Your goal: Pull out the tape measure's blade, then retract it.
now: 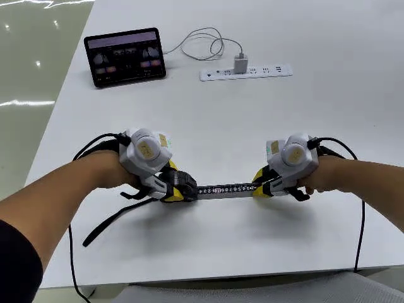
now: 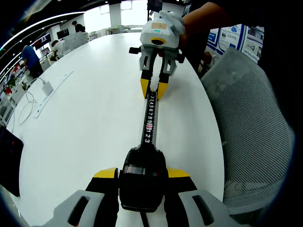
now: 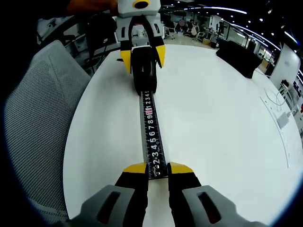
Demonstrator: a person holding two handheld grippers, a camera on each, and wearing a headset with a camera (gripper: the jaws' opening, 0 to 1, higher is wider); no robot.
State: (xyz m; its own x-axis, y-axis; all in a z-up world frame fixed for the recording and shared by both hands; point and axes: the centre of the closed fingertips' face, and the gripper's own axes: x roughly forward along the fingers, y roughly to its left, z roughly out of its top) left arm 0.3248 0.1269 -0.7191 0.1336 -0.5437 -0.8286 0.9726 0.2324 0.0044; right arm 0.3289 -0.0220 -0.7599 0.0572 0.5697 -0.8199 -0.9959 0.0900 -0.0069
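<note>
Gripping one tape measure (image 1: 214, 189) — two tongs (image 1: 173, 184) (image 1: 259, 185).

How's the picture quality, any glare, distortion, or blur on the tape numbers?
Head view: bright glare streaks on the floor; blade numerals too small to read. Left gripper view: fisheye curves the table edge. Right gripper view: numerals crisp and readable.

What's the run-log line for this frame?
left tongs: shut on tape measure case | right tongs: shut on blade tip | blade: partly out, above white table

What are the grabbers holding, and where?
The left gripper clamps the tape measure's case by its sides; the right gripper pinches the blade at its tip.
</note>
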